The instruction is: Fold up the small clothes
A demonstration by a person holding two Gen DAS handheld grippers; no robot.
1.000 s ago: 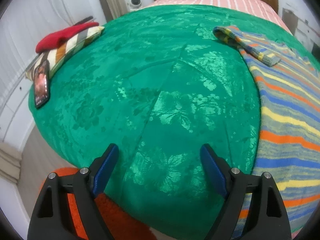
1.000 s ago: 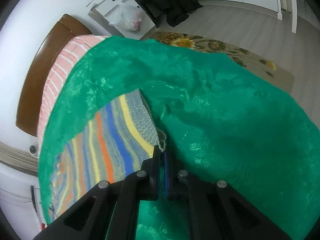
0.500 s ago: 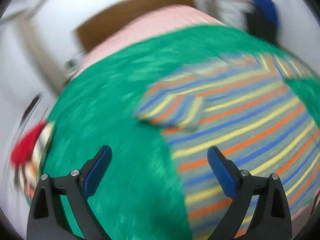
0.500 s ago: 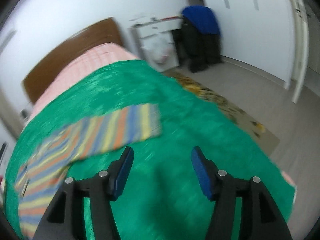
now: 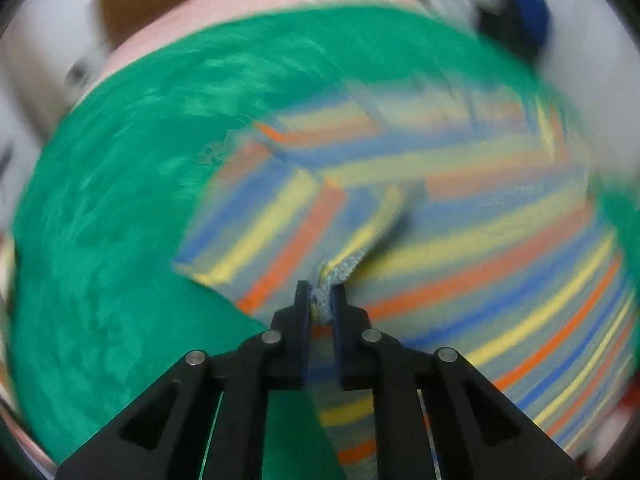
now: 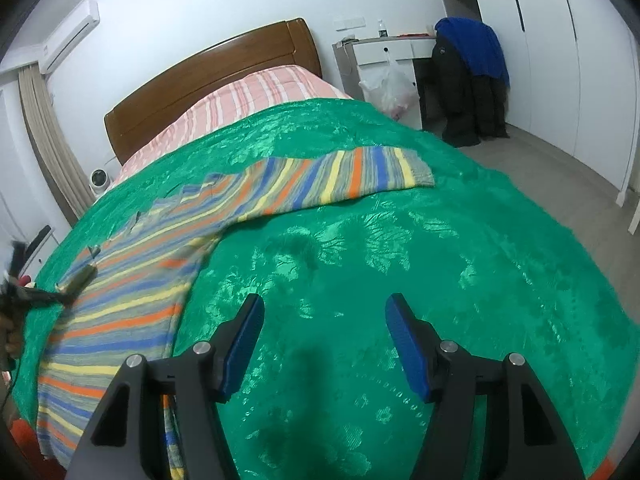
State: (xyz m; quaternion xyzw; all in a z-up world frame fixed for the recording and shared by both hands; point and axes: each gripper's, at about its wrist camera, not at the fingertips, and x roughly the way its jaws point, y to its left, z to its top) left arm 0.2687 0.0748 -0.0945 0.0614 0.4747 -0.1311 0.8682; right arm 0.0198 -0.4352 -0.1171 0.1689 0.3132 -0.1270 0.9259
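My left gripper (image 5: pixel 321 300) pinches the striped sweater (image 5: pixel 460 248) cuff, lifted off the green bedspread (image 6: pixel 400 280). My right gripper (image 6: pixel 324 344) stands spread, empty.

A bed (image 6: pixel 248 92) bears a green cover (image 6: pixel 400 280), with a striped sweater (image 6: pixel 160 252) spread upon it.

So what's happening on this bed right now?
A person with a handheld gripper in each hand is folding a multicoloured striped knit sweater spread on a shiny green bedspread. The left gripper is shut on the cuff of one sleeve. The right gripper is open and empty above bare bedspread; the other sleeve lies stretched out flat.
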